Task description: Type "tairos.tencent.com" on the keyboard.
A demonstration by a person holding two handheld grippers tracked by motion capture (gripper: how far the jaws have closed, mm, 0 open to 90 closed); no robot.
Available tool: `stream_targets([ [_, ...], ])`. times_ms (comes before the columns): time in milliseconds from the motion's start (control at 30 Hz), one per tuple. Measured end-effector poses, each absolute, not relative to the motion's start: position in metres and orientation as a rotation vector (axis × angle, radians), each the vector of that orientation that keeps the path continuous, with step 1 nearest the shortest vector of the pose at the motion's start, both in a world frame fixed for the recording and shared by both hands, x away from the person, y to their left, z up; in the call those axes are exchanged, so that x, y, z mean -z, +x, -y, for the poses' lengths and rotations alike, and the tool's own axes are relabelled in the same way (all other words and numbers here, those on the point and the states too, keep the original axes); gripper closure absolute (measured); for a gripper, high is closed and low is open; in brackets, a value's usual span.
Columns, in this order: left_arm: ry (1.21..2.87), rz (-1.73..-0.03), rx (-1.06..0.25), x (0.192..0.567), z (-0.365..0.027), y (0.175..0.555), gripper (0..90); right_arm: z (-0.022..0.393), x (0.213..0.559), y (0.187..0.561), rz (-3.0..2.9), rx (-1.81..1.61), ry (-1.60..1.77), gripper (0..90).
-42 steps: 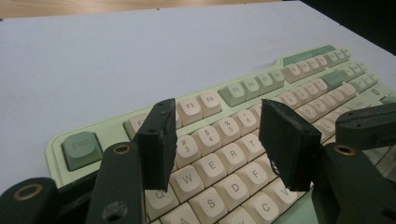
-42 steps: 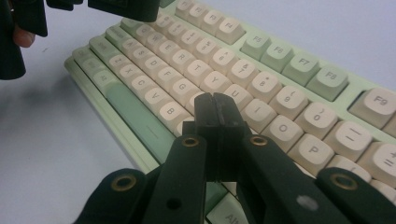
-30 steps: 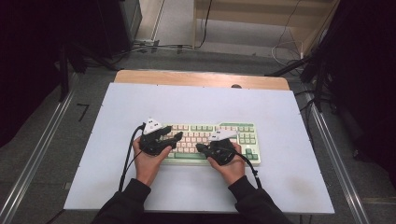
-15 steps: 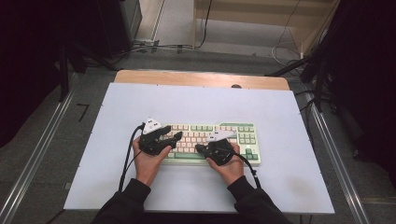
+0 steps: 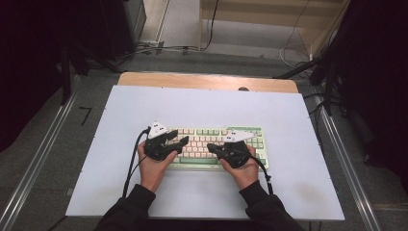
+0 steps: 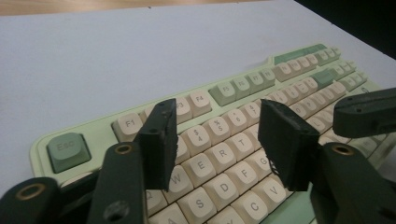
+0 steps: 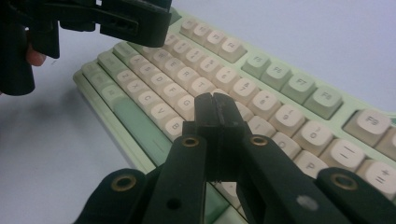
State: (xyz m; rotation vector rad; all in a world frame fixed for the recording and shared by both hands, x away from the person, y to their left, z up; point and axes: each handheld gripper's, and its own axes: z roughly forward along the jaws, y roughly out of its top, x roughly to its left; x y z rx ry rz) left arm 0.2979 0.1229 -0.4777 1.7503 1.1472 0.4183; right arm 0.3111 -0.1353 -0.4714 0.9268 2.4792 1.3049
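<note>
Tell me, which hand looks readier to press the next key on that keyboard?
Probably the right. The right hand-held gripper has its jaws shut into one narrow tip just above the keyboard's middle letter keys. The left hand-held gripper hovers with jaws apart and nothing between them, so it would press less precisely.

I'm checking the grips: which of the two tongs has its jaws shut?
The right tongs, over the middle of the pale green and cream keyboard: their jaws press together, while the left tongs show a wide gap.
</note>
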Motion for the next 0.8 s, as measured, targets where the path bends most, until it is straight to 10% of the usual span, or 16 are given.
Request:
stream_targets([
  [267, 1.791, -1.094, -0.364, 0.480, -0.117, 0.299, 89.3, 0.145, 0.470, 0.312, -2.457, -1.305, 0.955, 87.7],
  [800, 1.881, -1.063, -0.336, 0.490, -0.094, 0.311, 90.0, 0.153, 0.472, 0.314, -2.448, -1.284, 0.998, 87.7],
])
